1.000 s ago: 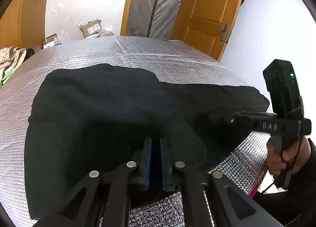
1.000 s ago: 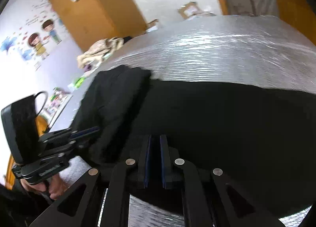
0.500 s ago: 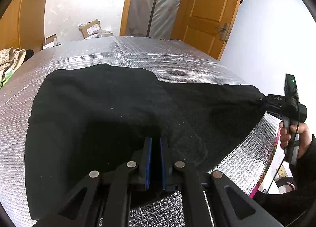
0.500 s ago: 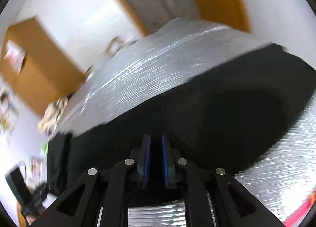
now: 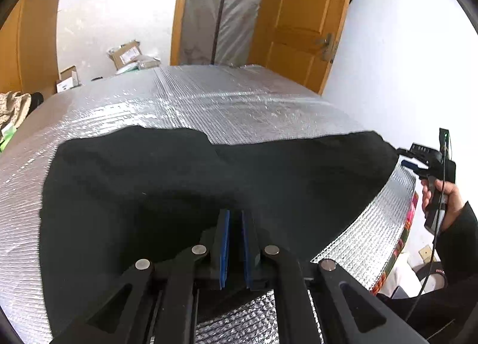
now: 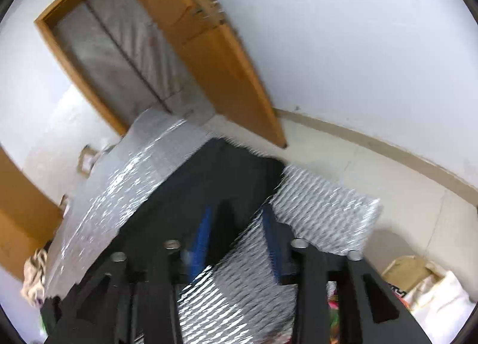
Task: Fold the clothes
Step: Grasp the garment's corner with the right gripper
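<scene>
Left hand-held gripper (image 5: pixel 235 242) nipped shut on black cloth (image 5: pixel 179 182) spread over silver bench (image 5: pixel 209 102). Right hand-held gripper (image 6: pixel 237 236) opening at cloth's far corner, jaws wide, pressing nothing.

Black garment (image 5: pixel 185 194): matt, soft knit cloth. Table cover (image 5: pixel 227 105): glossy silver foil, quilted bubble texture. Door (image 5: pixel 301 24): smooth varnished wood. Gripper pads (image 5: pixel 224 245): blue, matt, rubber-like. Gripper arms: black matt plastic, bright metal rivets (image 5: pixel 199 250).
</scene>
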Available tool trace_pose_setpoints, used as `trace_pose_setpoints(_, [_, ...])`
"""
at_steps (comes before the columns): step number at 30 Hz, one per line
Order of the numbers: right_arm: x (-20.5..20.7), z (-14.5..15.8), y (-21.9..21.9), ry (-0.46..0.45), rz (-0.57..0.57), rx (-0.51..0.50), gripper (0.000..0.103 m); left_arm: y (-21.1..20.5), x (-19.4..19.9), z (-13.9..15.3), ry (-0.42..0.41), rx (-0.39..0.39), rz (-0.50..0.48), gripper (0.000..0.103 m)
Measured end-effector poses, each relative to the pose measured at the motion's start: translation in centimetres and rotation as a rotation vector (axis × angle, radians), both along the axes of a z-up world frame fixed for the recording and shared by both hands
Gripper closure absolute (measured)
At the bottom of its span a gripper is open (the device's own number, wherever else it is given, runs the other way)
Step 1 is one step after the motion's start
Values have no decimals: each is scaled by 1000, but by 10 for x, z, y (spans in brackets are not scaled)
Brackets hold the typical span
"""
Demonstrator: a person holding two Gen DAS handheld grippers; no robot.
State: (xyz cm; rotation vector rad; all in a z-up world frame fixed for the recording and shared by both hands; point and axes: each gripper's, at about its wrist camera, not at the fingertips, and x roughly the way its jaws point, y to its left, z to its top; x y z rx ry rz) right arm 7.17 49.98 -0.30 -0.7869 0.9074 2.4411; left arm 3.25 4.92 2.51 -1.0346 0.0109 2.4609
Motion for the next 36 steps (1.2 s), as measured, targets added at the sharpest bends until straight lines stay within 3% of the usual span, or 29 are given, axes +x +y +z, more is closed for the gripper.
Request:
trace_pose_setpoints(8, [-2, -8, 21, -21, -34, -19, 60, 2, -6, -8, -13, 19, 30, 96])
trace_pose_setpoints(20, [-23, -13, 41, -67, 8, -45, 61, -3, -6, -14, -8, 59, 54, 96])
trace_pose_setpoints(21, [-25, -13, 41, -70, 11, -45, 62, -4, -6, -14, -8, 62, 56, 96])
trace_pose_setpoints(22, [-25, -14, 41, -72, 15, -43, 71, -4, -7, -14, -8, 64, 57, 96])
trace_pose_setpoints(23, [-24, -13, 40, -71, 18, -39, 89, -4, -7, -14, -8, 65, 58, 96])
trace_pose_setpoints(24, [-25, -12, 40, -67, 21, -38, 94, -5, -8, -14, -9, 67, 60, 96])
trace_pose_setpoints(31, [-13, 3, 38, 28, 45, -56, 97, -6, -6, -14, -11, 71, 65, 96])
trace_pose_setpoints(36, [-3, 34, 22, 136, 122, -75, 97, -5, -6, -12, -14, 64, 68, 96])
